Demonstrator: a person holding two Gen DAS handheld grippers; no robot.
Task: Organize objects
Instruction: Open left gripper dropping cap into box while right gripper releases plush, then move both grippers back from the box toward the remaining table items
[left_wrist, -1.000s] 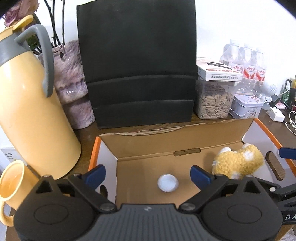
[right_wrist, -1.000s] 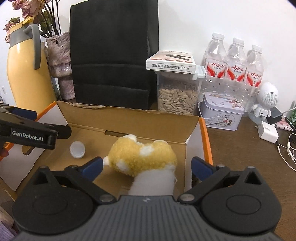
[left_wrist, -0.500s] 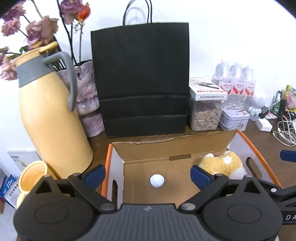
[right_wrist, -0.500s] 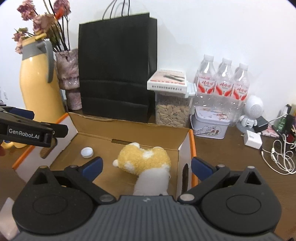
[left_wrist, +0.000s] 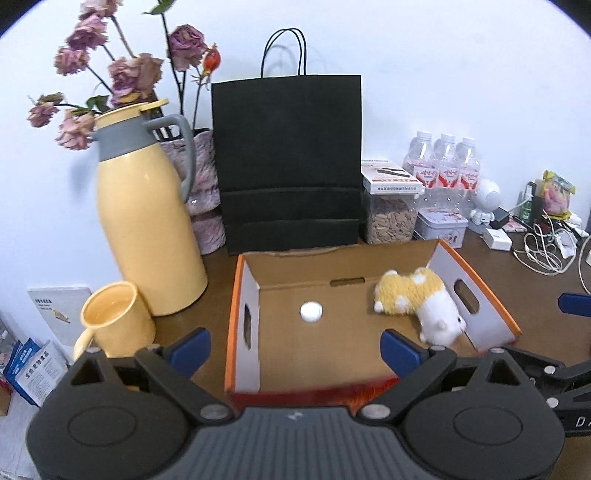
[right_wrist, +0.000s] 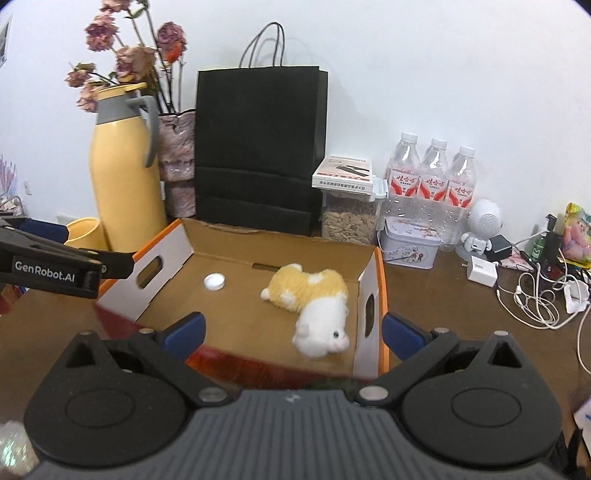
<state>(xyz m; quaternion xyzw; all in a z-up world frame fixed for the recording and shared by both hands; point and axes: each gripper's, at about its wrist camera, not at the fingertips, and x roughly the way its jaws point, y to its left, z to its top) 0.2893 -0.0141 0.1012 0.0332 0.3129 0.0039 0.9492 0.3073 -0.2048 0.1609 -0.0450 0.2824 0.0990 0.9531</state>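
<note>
On the brown table (right_wrist: 443, 295), an open cardboard box (left_wrist: 255, 295) with orange edges sits in front of a black paper bag (left_wrist: 288, 147). Inside the box, a yellow-and-white plush toy (right_wrist: 314, 299) lies on its side against the right wall, near the front right corner. A white bottle cap (left_wrist: 311, 312) rests on the box floor toward the back, left of the toy and apart from it.

Left gripper (left_wrist: 295, 347): released, jaws spread wide, holding nothing, positioned before the front edge of the box. Right gripper (right_wrist: 293, 332): released, jaws spread wide, empty, also at the front edge.

A yellow jug (left_wrist: 147, 221) and a yellow mug (left_wrist: 114, 317) stand left of the box. Three water bottles (right_wrist: 432, 177) stand at the back edge of the table.
</note>
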